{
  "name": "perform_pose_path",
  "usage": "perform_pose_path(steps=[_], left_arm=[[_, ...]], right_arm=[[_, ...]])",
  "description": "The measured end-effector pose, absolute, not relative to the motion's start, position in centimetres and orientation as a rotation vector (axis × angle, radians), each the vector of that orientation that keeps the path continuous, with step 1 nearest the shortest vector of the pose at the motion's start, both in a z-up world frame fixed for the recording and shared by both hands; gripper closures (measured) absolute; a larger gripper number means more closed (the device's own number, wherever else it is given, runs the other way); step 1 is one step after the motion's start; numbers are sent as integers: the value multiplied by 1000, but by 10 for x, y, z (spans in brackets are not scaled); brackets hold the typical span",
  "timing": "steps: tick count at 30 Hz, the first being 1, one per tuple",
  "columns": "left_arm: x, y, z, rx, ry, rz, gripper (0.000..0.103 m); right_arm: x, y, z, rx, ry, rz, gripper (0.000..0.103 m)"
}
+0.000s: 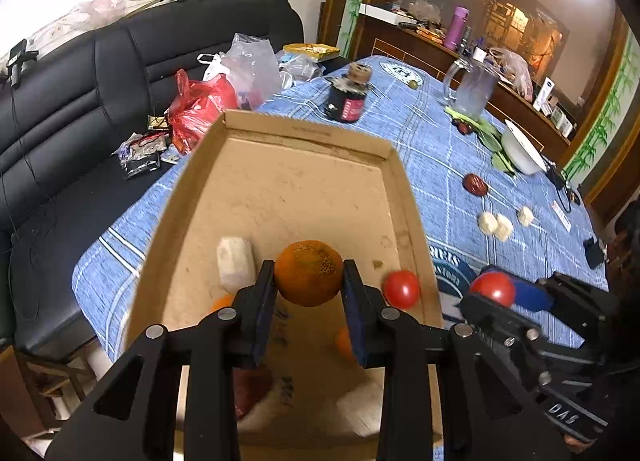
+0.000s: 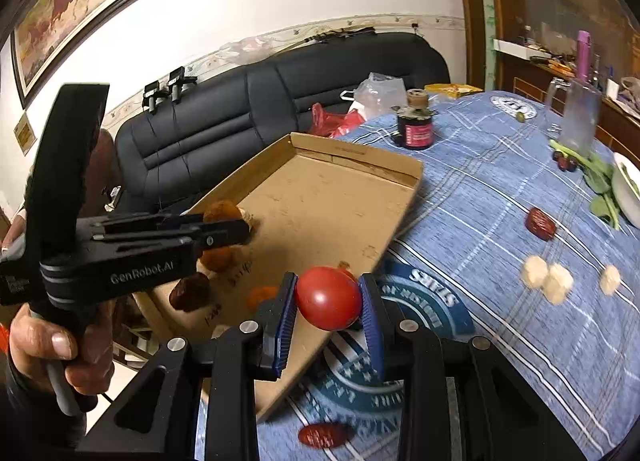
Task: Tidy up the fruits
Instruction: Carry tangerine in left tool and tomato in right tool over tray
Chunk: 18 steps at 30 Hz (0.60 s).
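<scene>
My left gripper (image 1: 309,281) is shut on an orange (image 1: 308,273) and holds it above the near part of the cardboard tray (image 1: 296,189). A white piece (image 1: 235,261), a red tomato (image 1: 401,288) and small orange fruits (image 1: 344,343) lie in the tray. My right gripper (image 2: 329,303) is shut on a red tomato (image 2: 328,298) over the tray's right edge (image 2: 396,229). The right gripper also shows in the left wrist view (image 1: 496,293), beside the tray. The left gripper shows in the right wrist view (image 2: 236,229), held by a hand.
On the blue checked tablecloth (image 2: 480,221) lie a red date (image 2: 541,223), three white pieces (image 2: 554,281), another red date (image 2: 325,435), a dark jar (image 2: 415,129), a glass pitcher (image 2: 578,117), greens and a white bowl (image 2: 626,189). A black sofa (image 1: 80,101) with bags stands left.
</scene>
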<state>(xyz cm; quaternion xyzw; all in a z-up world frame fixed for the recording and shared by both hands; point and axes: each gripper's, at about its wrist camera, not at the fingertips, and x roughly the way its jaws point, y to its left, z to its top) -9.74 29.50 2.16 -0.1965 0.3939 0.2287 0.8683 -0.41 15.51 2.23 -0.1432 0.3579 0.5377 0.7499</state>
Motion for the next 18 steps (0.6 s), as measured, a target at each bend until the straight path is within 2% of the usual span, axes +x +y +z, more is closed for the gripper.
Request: perform_pose_path(steps=[8, 18], left_arm=[[-78, 340, 23, -433, 846, 522, 73], [-48, 361, 4, -414, 931, 548, 73]], right_arm=[[11, 202, 11, -368, 812, 1206, 72], [18, 245, -19, -480, 853, 1216, 72]])
